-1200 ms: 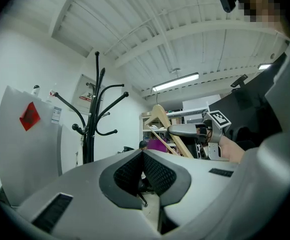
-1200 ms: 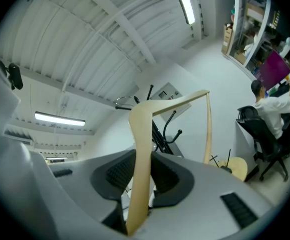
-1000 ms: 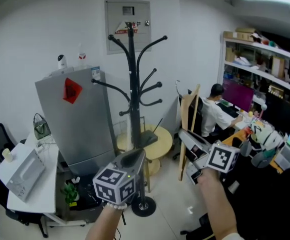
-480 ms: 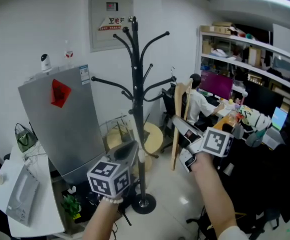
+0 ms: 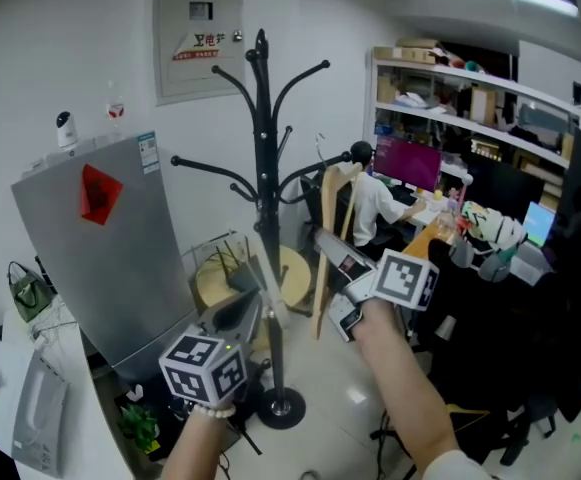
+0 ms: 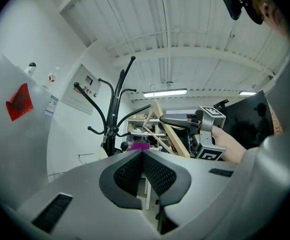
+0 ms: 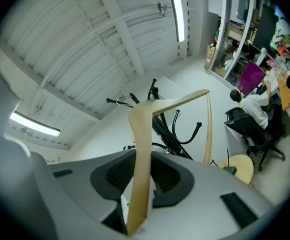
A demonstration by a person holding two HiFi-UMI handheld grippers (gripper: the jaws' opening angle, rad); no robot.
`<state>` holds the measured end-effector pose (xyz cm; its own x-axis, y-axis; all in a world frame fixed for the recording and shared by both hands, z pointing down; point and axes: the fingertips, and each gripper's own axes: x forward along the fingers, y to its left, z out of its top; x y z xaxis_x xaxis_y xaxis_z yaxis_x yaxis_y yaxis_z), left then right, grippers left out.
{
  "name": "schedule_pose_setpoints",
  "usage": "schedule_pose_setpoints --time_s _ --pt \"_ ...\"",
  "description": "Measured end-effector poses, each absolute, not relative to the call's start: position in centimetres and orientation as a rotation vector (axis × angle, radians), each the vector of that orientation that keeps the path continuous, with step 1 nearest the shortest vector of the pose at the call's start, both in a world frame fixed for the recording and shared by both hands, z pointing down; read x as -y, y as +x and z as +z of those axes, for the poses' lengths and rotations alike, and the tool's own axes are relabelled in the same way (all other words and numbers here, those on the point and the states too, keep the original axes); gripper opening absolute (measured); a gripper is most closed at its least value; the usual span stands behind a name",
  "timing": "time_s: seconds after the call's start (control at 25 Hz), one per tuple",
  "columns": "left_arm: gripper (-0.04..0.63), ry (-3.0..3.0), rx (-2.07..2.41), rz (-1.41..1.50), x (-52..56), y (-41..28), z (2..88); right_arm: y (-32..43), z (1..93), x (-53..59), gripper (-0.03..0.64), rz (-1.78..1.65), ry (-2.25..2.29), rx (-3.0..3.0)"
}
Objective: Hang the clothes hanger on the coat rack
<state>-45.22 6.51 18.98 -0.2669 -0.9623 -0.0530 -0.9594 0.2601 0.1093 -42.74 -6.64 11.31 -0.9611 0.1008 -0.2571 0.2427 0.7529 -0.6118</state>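
Black coat rack (image 5: 261,158), pale wooden hanger (image 7: 143,151), grey cabinet (image 5: 110,268) bearing a red diamond sticker (image 5: 96,192)

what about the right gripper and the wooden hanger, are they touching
Touching. The right gripper view shows the hanger pinched between the right gripper's fingers, both pressing on it.

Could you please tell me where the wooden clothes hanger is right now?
The wooden hanger is just right of centre in the head view, clamped in the right tongs, close beside the black coat rack on its right.
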Motion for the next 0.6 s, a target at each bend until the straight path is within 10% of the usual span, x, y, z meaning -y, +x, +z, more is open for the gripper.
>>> schedule_pose_setpoints --time_s 0.6 --pt "-0.006 1.836 2.487 -0.162 -3.1 -48.0 19.6 -47.3 16.2 9.9 0.120 -1.296 0.290 -2.582"
